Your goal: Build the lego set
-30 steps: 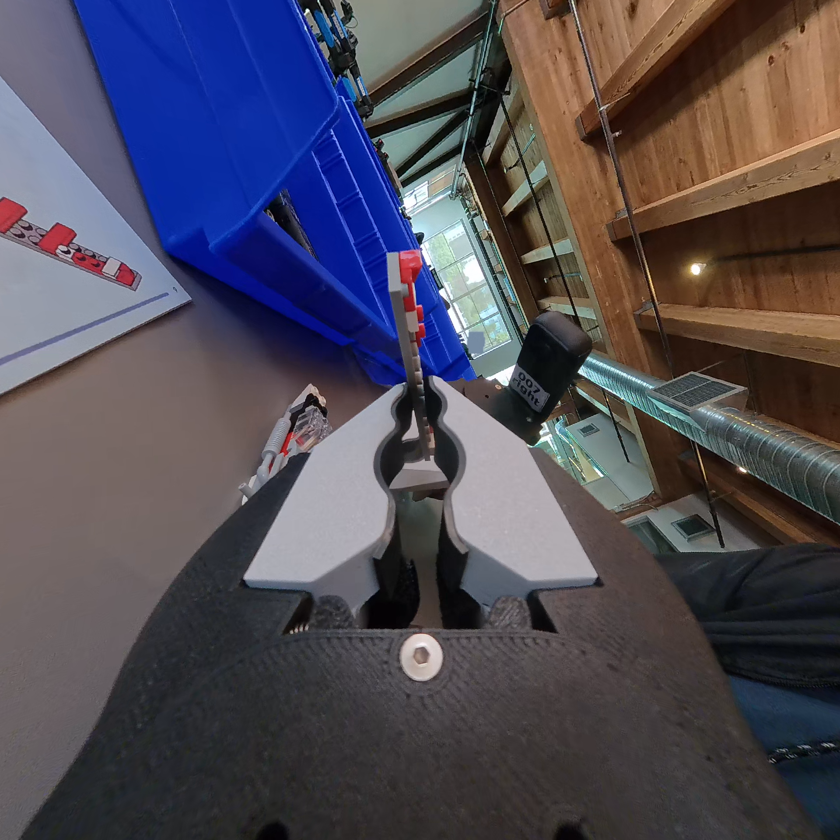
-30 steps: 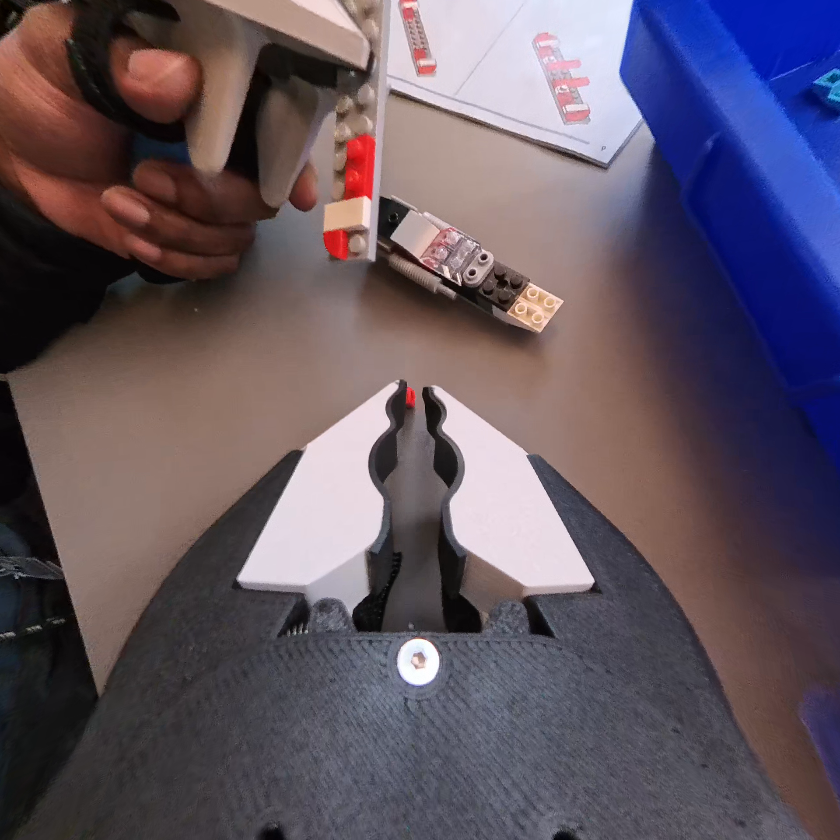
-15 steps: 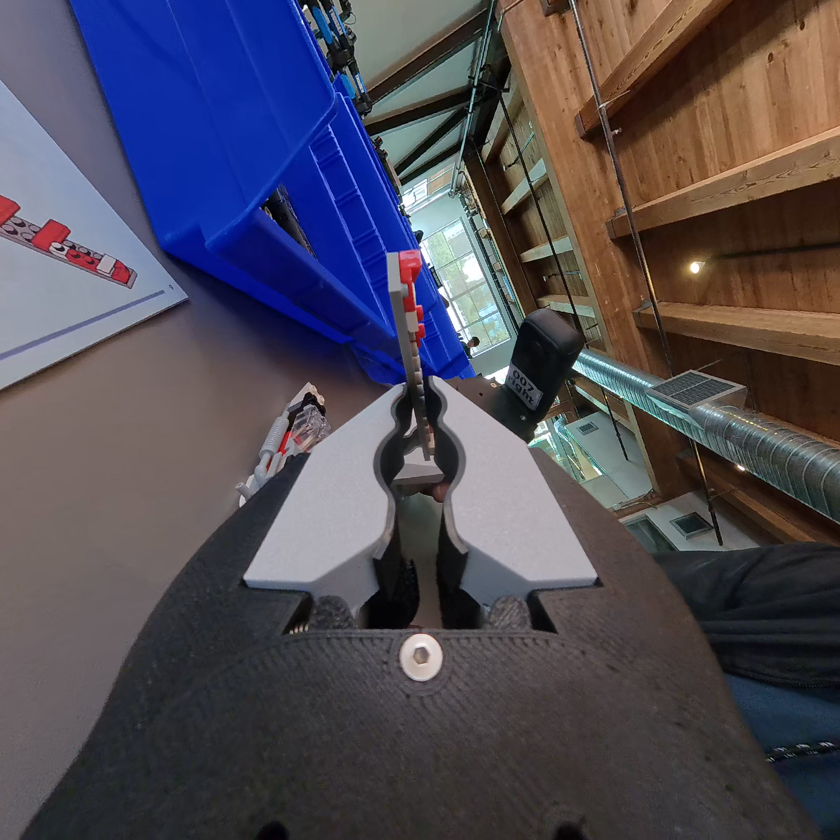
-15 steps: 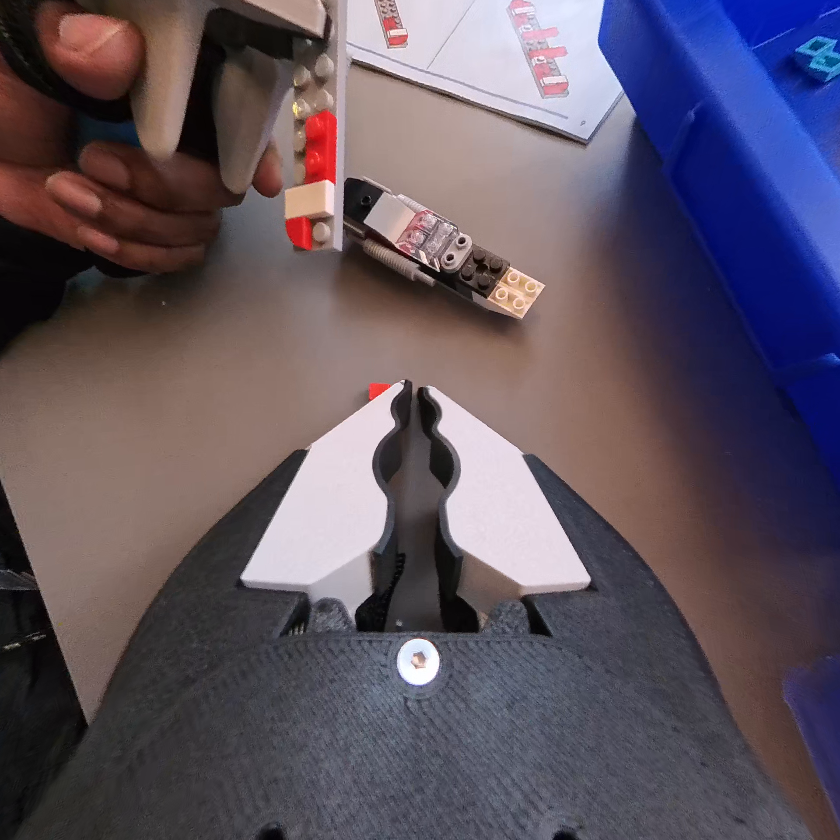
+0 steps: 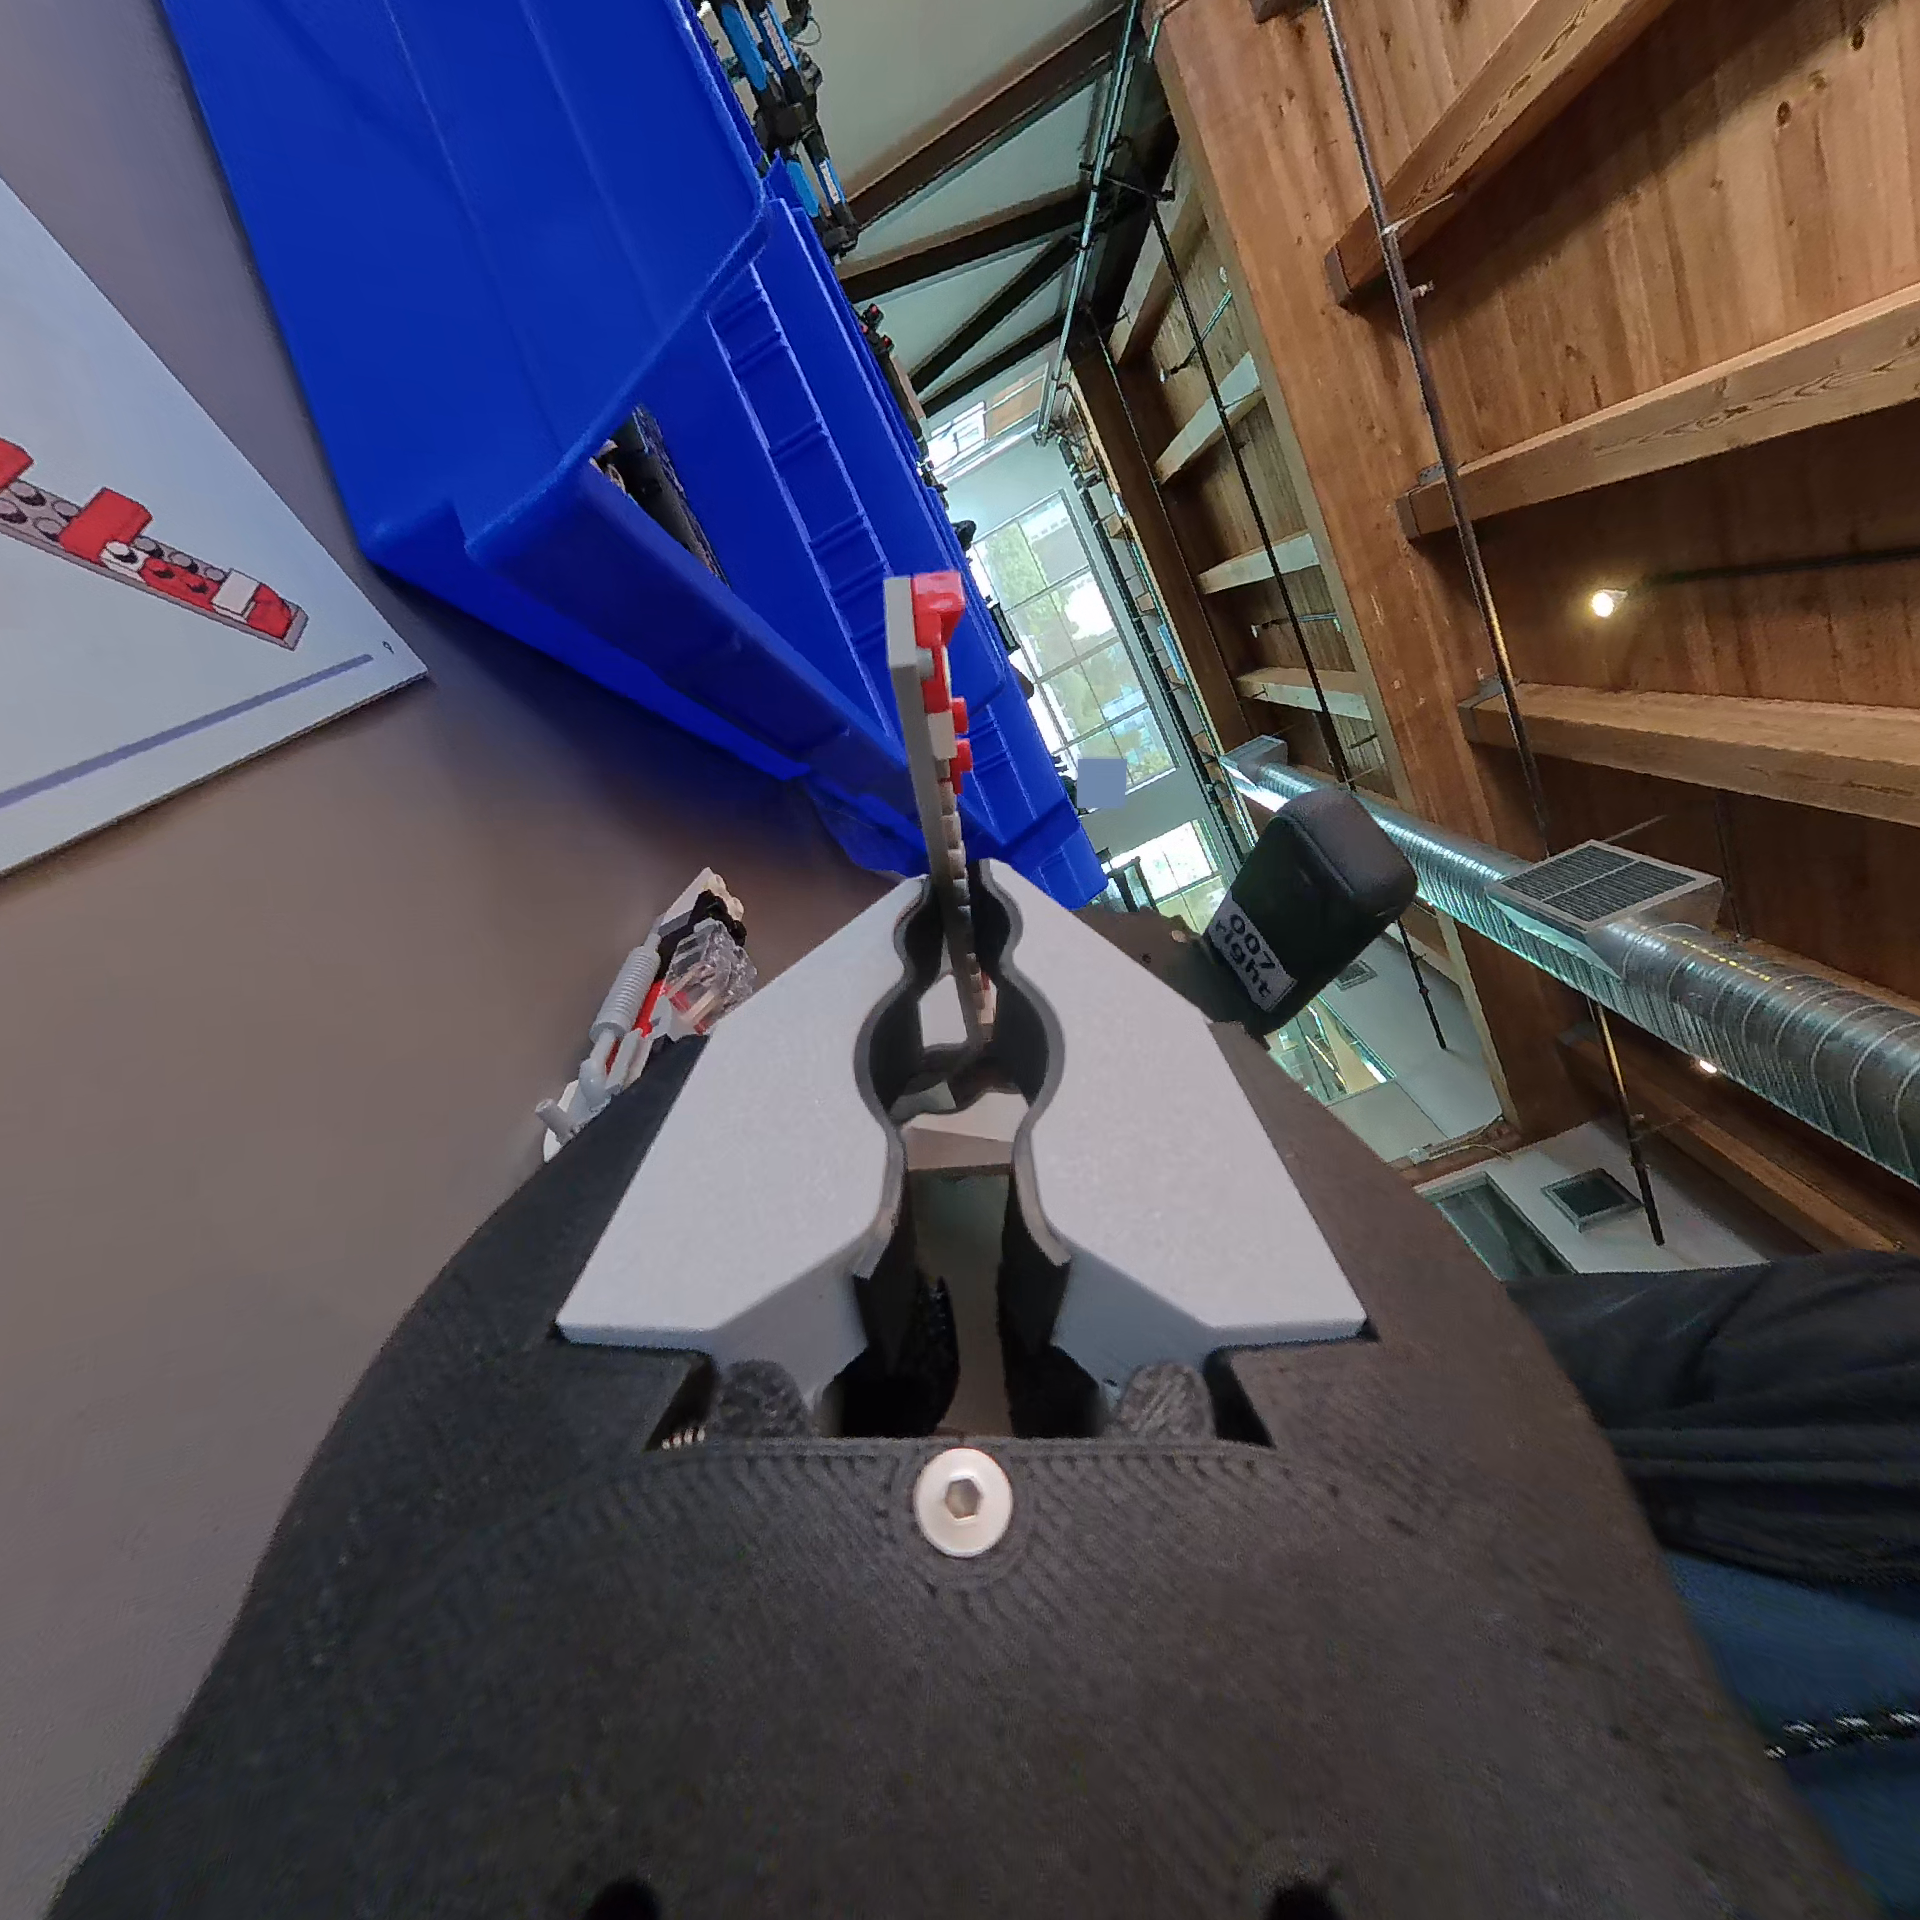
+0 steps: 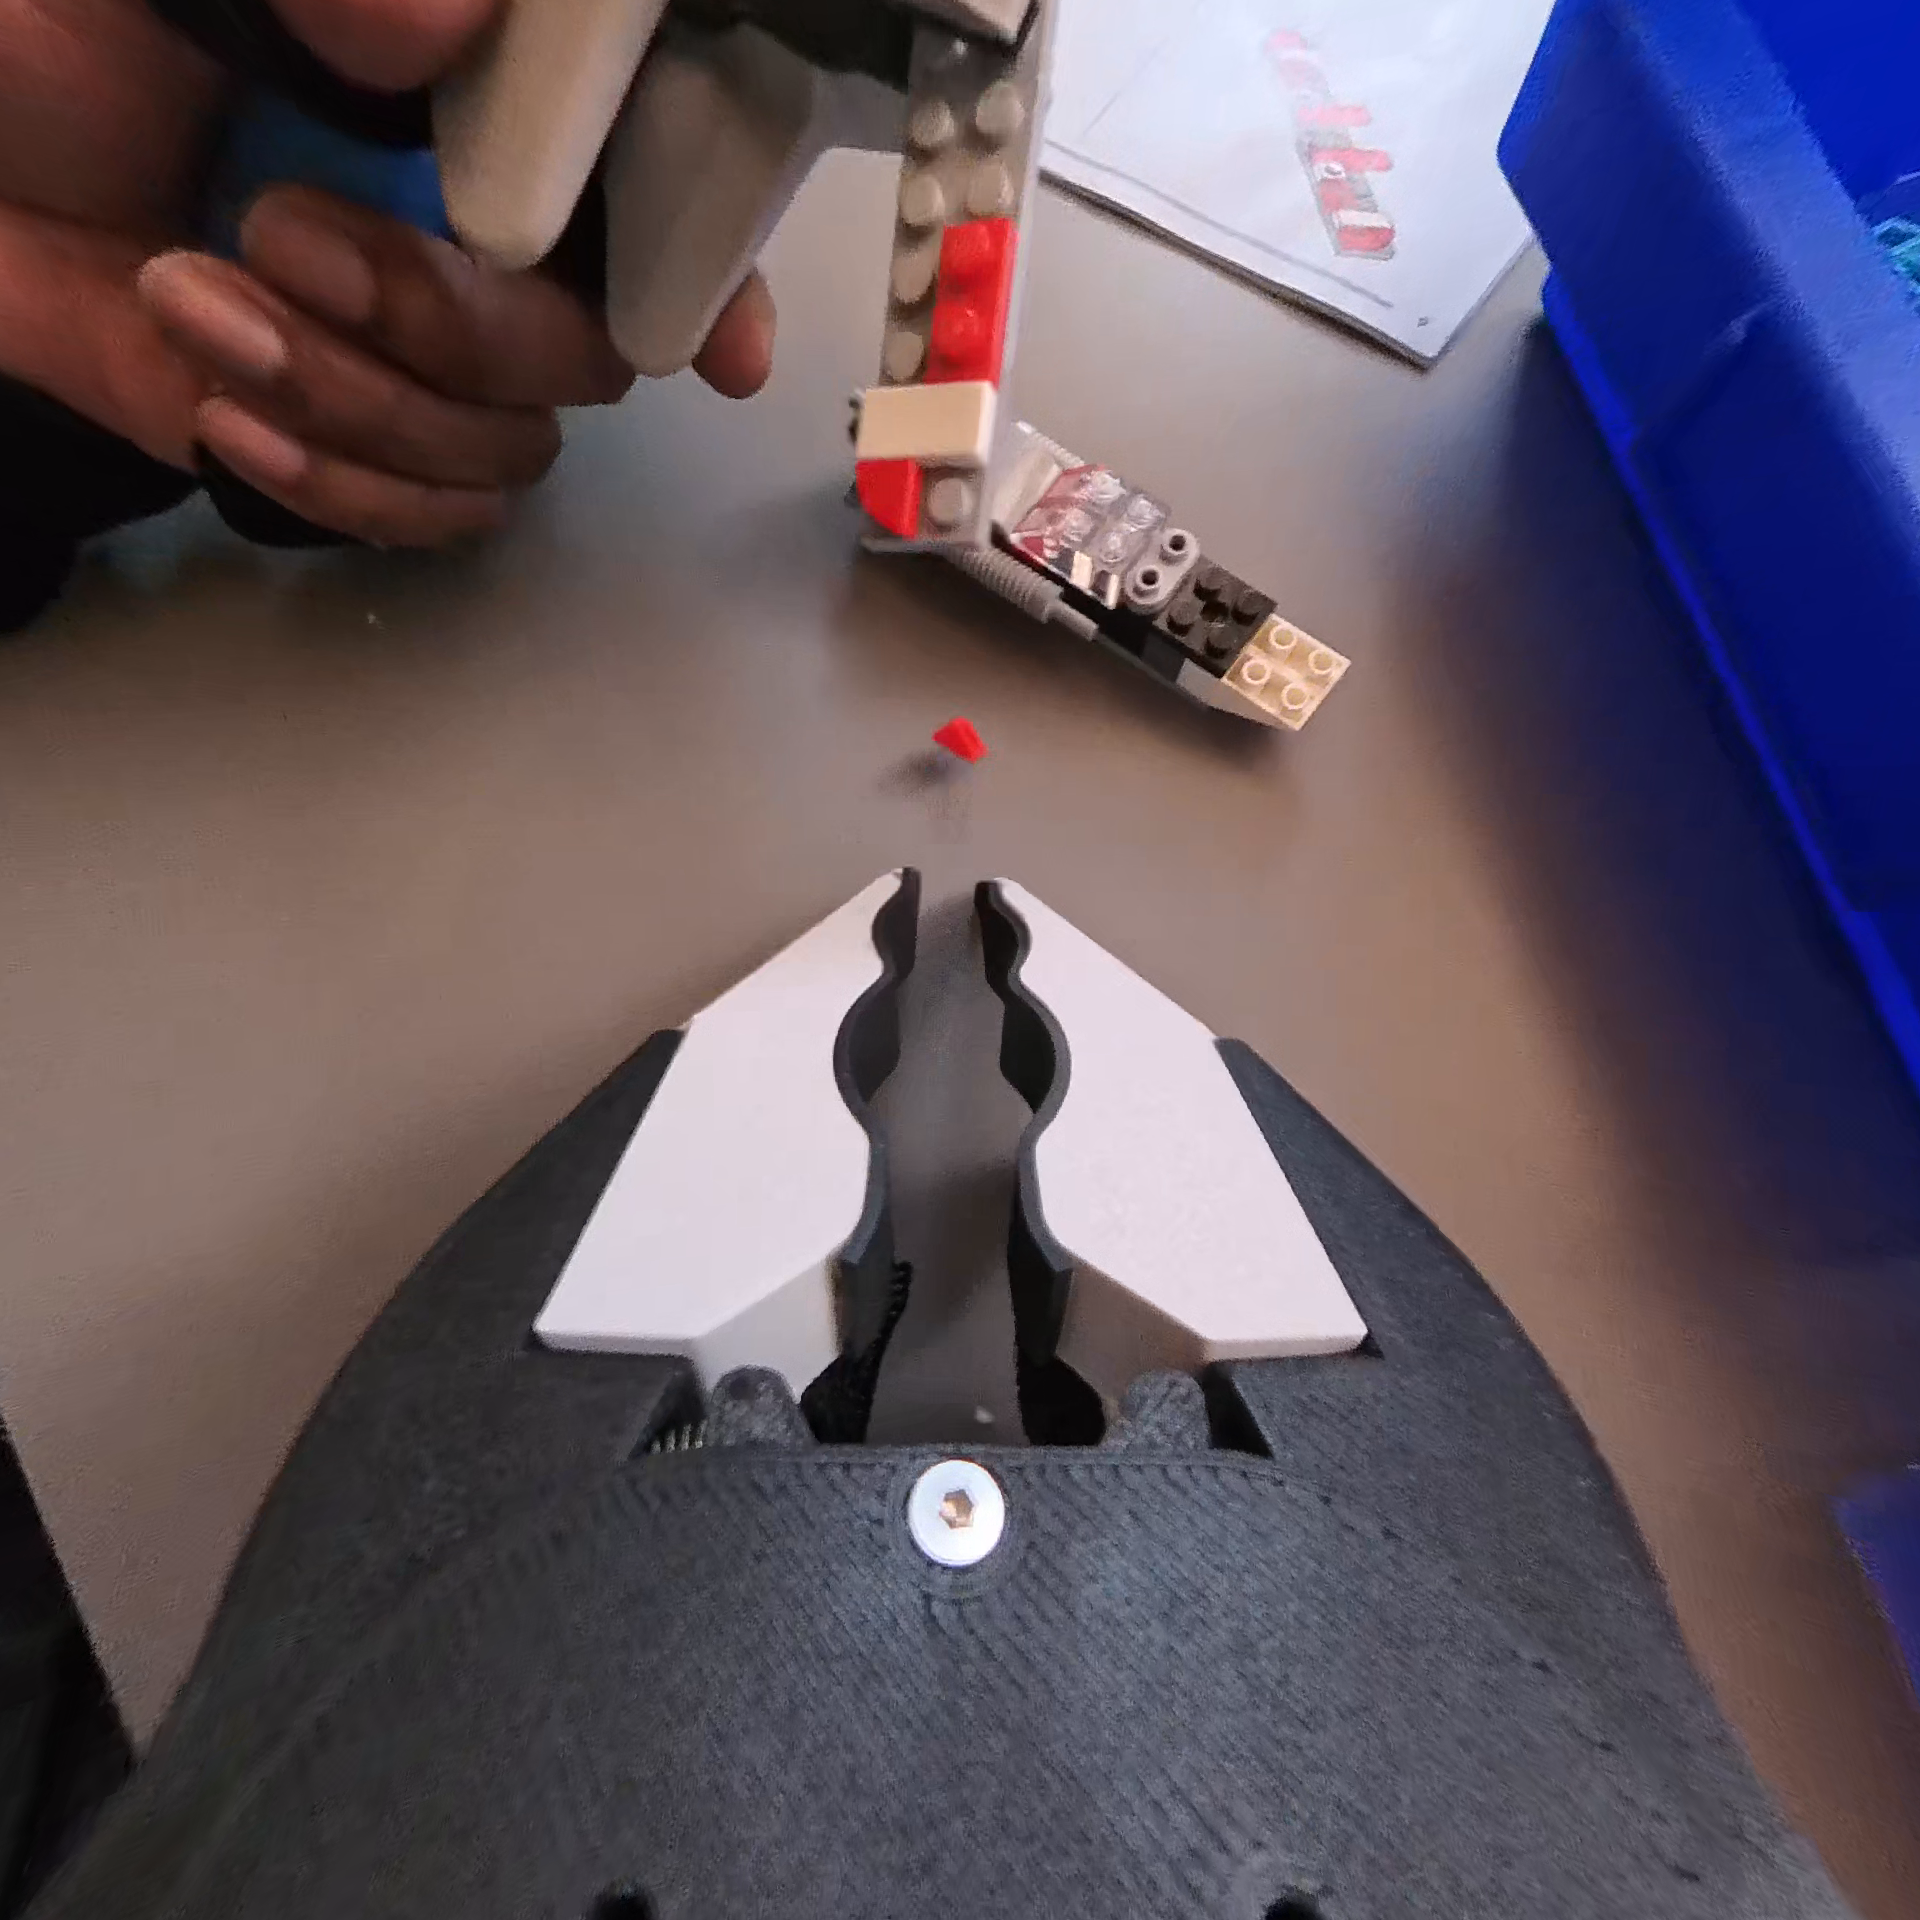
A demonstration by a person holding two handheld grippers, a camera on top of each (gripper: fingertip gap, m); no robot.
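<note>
My left gripper (image 5: pixel 956 883) is shut on a long grey plate (image 5: pixel 920 727) that carries red and white bricks, and holds it on end above the table. In the right wrist view the plate (image 6: pixel 951 260) hangs from the left gripper's fingers (image 6: pixel 665 208), with its lower end close to a black, grey, clear and tan sub-assembly (image 6: pixel 1164 603) lying on the table. My right gripper (image 6: pixel 945 883) is slightly open and empty. A tiny red piece (image 6: pixel 959 736) lies on the table just ahead of its tips.
An instruction sheet (image 6: pixel 1268 156) lies at the back, also in the left wrist view (image 5: pixel 104 623). Blue bins (image 6: pixel 1714 416) line the right side of the table. A hand (image 6: pixel 343 343) holds the left gripper at upper left. My hands' fingertips stand some 11 cm from each other.
The small red piece left my right gripper's tips and now lies on the table ahead. The right gripper's jaws parted a little. The left gripper still holds the plate.
</note>
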